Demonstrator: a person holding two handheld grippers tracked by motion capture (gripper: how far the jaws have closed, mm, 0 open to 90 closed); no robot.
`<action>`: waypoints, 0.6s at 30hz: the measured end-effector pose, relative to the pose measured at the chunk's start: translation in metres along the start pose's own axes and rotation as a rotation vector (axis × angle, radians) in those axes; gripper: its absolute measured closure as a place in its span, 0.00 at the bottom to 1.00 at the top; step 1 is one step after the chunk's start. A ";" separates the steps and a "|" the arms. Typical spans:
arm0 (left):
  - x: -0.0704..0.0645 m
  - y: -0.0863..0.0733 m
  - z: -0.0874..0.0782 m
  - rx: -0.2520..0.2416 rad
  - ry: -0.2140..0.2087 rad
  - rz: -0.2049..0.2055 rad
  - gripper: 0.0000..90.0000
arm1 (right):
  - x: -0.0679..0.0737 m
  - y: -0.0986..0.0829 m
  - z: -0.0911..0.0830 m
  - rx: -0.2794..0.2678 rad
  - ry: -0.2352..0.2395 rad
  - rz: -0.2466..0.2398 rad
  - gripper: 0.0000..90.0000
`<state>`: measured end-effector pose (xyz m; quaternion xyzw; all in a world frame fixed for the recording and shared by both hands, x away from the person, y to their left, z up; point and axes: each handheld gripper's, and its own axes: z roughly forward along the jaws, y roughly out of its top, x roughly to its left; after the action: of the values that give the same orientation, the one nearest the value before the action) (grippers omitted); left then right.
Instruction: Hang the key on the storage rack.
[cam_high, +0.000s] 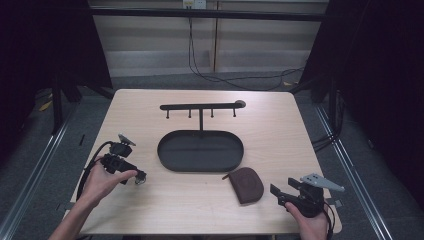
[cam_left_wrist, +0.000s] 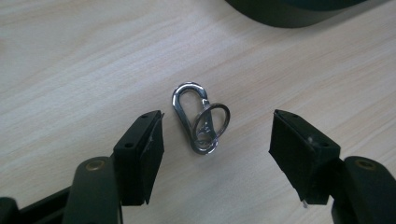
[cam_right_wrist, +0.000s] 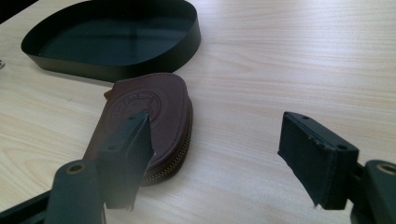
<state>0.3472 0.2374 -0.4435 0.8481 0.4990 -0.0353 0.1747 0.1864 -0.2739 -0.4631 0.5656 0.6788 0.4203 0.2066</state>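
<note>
Lying lengthwise between claws: carabiner (cam_left_wrist: 195, 118)

A pale wooden table (cam_high: 150, 115) carries a black oval tray (cam_high: 201, 151) with a hook rack (cam_high: 201, 106) rising at its far rim. A metal clip (cam_left_wrist: 200, 117) with a ring lies flat between the left gripper's (cam_left_wrist: 217, 140) spread fingers (cam_left_wrist: 140, 154). A brown leather pouch (cam_right_wrist: 149, 116) lies beside the right gripper's (cam_right_wrist: 224, 154) left finger (cam_right_wrist: 128, 149), touching the tabletop near the tray.
</note>
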 end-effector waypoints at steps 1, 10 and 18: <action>-0.001 0.001 0.002 0.009 0.002 0.002 0.39 | 0.000 0.000 0.000 -0.001 0.002 -0.001 0.28; -0.001 0.007 0.016 0.060 0.033 -0.010 0.42 | 0.000 0.000 0.000 0.001 0.005 -0.001 0.28; -0.003 0.011 0.024 0.091 0.044 0.004 0.47 | 0.000 0.000 0.000 0.001 0.007 0.004 0.28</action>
<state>0.3576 0.2220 -0.4626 0.8568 0.4989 -0.0387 0.1249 0.1864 -0.2738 -0.4634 0.5656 0.6787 0.4220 0.2032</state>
